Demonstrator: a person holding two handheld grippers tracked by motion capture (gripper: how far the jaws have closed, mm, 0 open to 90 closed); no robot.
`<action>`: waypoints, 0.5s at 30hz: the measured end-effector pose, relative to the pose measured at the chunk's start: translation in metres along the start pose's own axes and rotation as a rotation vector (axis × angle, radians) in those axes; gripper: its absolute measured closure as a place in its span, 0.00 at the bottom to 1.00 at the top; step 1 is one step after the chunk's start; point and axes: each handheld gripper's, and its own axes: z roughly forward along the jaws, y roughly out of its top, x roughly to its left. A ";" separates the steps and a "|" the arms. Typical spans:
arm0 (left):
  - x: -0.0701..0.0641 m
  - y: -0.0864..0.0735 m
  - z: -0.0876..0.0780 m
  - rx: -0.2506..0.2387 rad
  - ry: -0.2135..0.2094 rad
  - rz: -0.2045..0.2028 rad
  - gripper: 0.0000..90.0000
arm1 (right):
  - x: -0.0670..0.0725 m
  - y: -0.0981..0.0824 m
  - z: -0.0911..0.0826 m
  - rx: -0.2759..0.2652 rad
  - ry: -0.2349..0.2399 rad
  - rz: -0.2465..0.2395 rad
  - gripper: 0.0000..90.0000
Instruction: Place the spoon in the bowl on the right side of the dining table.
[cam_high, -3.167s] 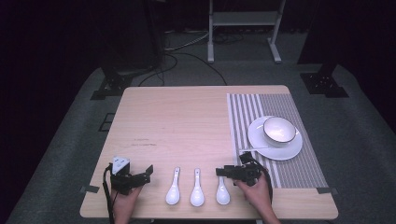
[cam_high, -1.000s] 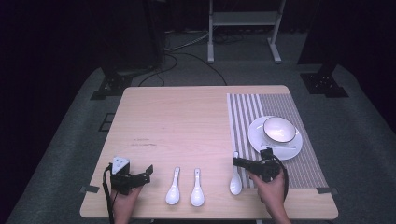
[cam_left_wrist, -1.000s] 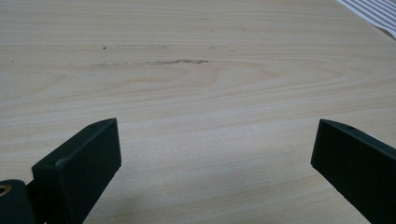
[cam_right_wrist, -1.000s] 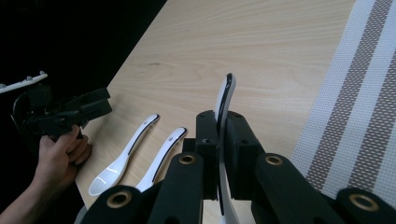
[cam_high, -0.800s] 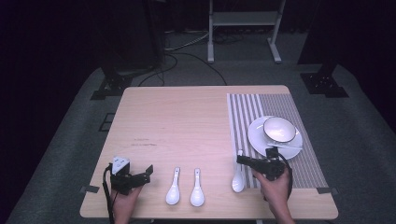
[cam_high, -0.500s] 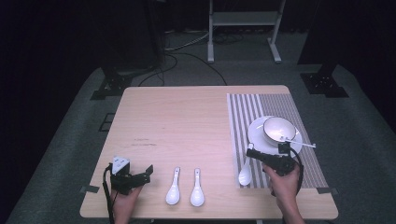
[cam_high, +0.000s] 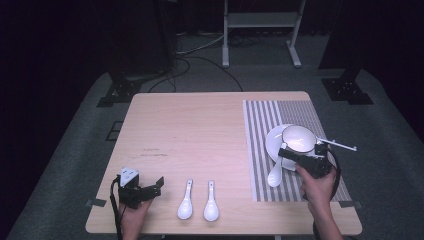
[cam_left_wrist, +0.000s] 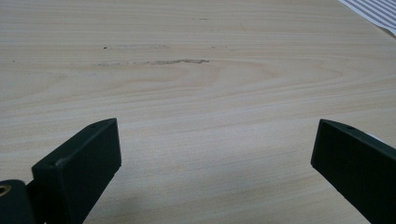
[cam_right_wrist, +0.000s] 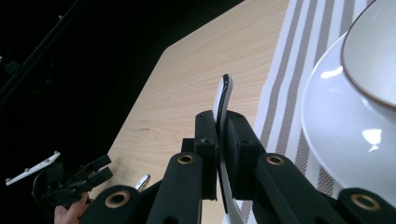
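Right gripper view shows my right gripper (cam_right_wrist: 221, 154) clenched on the white spoon (cam_right_wrist: 224, 100), its handle pinched edge-on between the pads, over the striped mat (cam_high: 260, 145) beside the saucer (cam_high: 272, 142) and bowl (cam_high: 299, 138). My left gripper (cam_high: 150, 189) rests released near 2 spare spoons (cam_high: 185, 206).

on the table (cam_high: 200, 125) the mat (cam_high: 287, 112) lies at the right, and the bowl (cam_high: 299, 137) stands in the plate (cam_high: 272, 142) on it. two spoons (cam_high: 197, 202) lie side by side near the front edge, left of the mat, and a third spoon (cam_high: 275, 176) hangs over the mat before the plate.
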 end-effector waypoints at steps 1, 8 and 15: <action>0.000 0.000 0.000 0.000 0.000 0.000 0.00 | -0.001 0.002 -0.001 -0.004 -0.002 0.003 0.93; 0.000 0.000 0.000 -0.001 0.000 -0.001 0.00 | -0.004 0.017 -0.006 -0.026 -0.024 0.012 0.93; 0.000 0.000 0.000 -0.001 0.001 -0.001 0.00 | -0.007 0.032 -0.010 -0.046 -0.030 0.026 0.93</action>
